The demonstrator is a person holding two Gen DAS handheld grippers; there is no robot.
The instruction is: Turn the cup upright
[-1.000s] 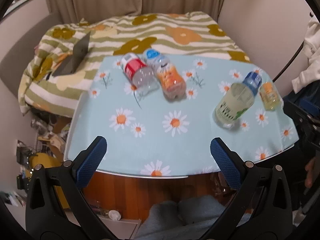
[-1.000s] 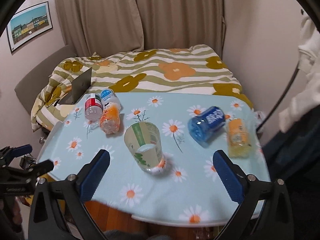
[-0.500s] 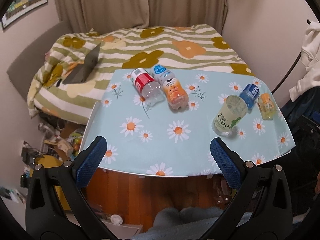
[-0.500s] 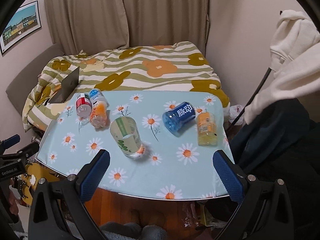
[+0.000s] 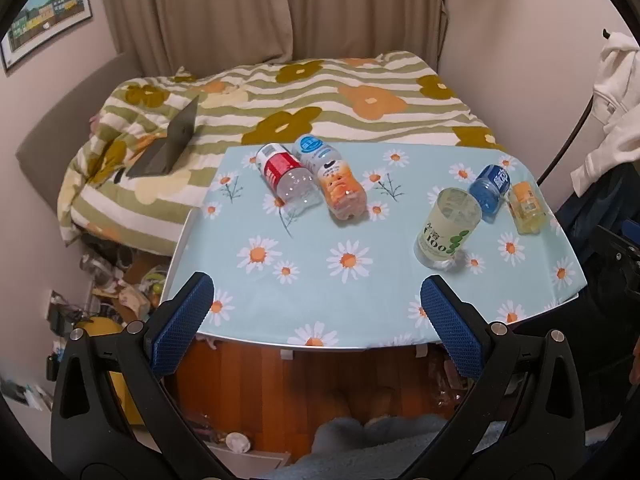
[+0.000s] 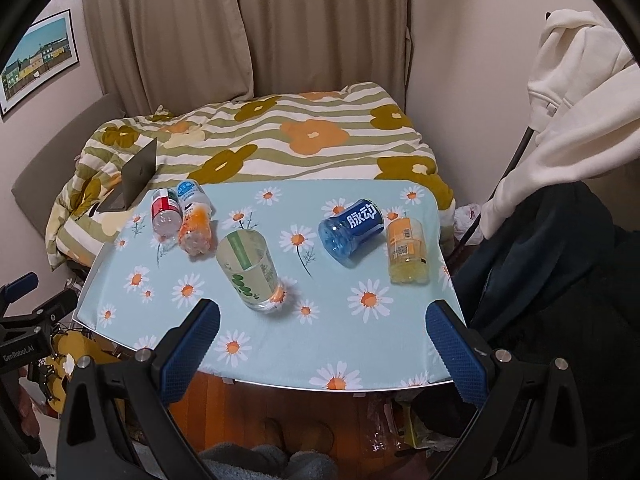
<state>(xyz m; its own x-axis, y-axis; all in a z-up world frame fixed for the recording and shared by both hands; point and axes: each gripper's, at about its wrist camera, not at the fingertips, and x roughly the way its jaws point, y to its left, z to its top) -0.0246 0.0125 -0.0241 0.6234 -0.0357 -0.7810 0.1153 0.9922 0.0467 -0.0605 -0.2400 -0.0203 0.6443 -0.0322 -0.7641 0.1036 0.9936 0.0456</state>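
A pale green cup (image 5: 446, 226) cut from a bottle stands upright on the daisy tablecloth (image 5: 312, 276), its open mouth up; in the right wrist view this green cup (image 6: 248, 268) is left of centre. My left gripper (image 5: 316, 300) is open, hovering over the table's near edge, well left of the cup. My right gripper (image 6: 322, 320) is open too, above the near edge, its left finger (image 6: 192, 348) just in front of the cup. Both hold nothing.
Other cups lie on their sides: a red-labelled clear one (image 5: 286, 178) beside an orange one (image 5: 340, 188) at the back left, a blue one (image 6: 352, 226) and a yellow one (image 6: 408, 250) at the right. A bed (image 6: 280, 140) with a laptop (image 6: 134, 178) lies behind. Clothes (image 6: 580, 128) hang at right.
Both grippers have drawn back and up from the table, so the cups look smaller and farther away. The green cup stays upright in place.
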